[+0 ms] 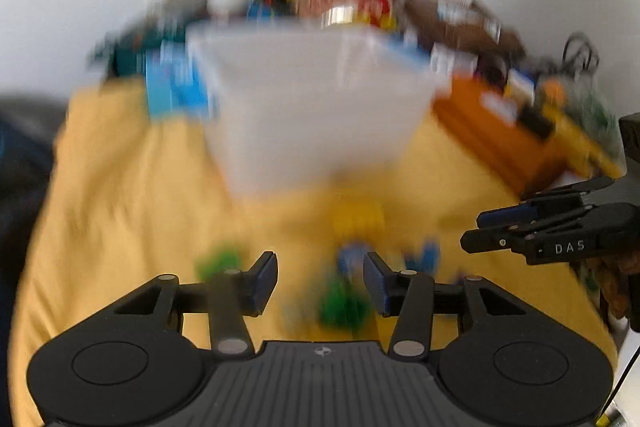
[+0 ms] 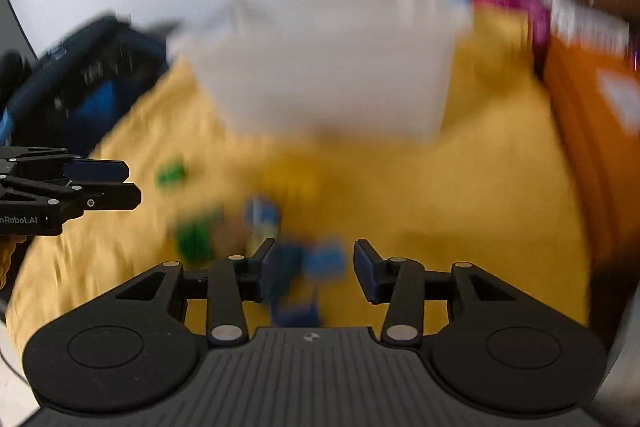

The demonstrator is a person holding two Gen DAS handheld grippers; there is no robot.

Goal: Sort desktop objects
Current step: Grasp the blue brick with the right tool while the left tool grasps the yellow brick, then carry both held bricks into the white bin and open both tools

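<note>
Several small blocks [image 1: 344,307] are blurred beyond telling, beneath both tools.

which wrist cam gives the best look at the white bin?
Left wrist: the white bin sits centred with its rim and both upper corners in frame, though motion-blurred. Right wrist also shows it, equally blurred, with the top edge merging into the clutter behind it.

the yellow cloth [image 1: 120,187] is lying soft and wrinkled; the far bin [image 1: 312,99] is looking like matt translucent plastic; the grippers' black frames are showing matt plastic.
</note>
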